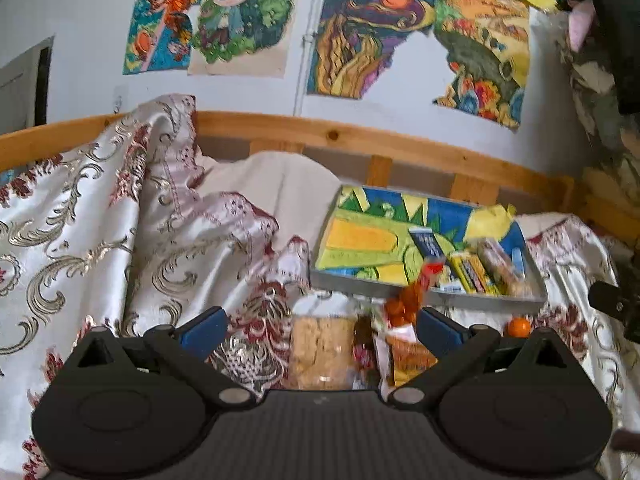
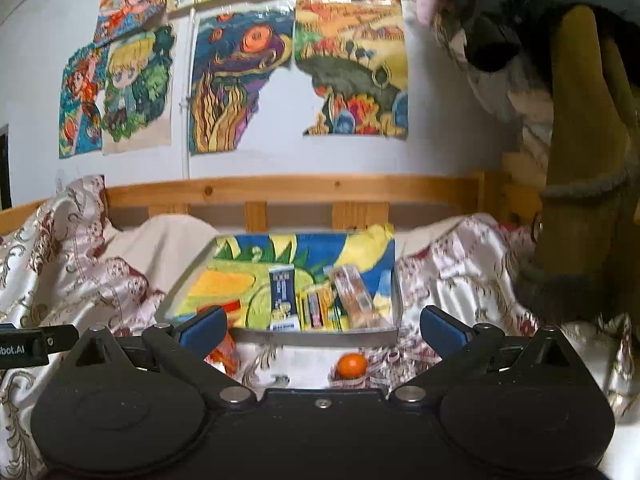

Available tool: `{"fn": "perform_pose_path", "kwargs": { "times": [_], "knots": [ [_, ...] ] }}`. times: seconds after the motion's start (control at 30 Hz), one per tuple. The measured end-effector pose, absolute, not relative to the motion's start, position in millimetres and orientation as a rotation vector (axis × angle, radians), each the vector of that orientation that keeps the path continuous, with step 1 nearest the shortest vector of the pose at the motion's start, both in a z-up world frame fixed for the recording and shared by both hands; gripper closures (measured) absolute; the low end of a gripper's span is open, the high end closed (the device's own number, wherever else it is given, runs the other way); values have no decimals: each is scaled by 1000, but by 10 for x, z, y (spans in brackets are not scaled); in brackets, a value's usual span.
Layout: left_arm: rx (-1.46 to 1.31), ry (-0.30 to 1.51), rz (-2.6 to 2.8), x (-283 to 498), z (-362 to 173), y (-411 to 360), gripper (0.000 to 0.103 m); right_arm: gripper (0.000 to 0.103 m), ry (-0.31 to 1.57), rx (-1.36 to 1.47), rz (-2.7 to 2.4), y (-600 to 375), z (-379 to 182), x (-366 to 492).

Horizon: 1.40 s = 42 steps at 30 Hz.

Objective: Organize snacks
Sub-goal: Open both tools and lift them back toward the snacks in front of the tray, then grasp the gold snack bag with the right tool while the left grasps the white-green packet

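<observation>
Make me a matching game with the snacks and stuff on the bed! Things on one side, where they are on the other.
Things:
1. dark blue packet
2. orange ball
3. clear bag of pale crackers
4. painted pictures

Places:
A. on the wall
B. on the bedcover, in front of the tray
C. in the tray
D. between the open left gripper's fingers

Pairs: 1-C, 2-B, 3-D, 4-A

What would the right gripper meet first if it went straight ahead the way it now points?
Probably the small orange ball on the bedspread, which lies centred between the open right gripper's fingers. The tray's front wall comes next; depth is unclear.
</observation>
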State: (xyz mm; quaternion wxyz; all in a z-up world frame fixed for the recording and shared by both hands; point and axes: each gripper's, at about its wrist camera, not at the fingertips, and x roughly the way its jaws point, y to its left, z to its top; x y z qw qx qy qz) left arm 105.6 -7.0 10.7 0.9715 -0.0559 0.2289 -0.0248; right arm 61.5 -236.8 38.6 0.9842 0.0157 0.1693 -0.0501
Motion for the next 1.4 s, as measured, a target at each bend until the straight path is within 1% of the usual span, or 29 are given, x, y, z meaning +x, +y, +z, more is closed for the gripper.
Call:
{"fn": "perform_pose_path", "kwargs": {
  "times": [0.47, 1.03, 1.4],
  "knots": [
    [-27, 588, -107, 1141, -208, -187, 1, 1, 506, -8, -105, -2206, -5, 760],
    [-6, 656, -160, 1167, -230, -226, 1, 1, 613, -61, -96, -2145, -173, 840],
    [-31, 707, -143, 1250, -256, -176, 1, 1, 647, -96, -74, -2086, -261, 867]
  ]
}}
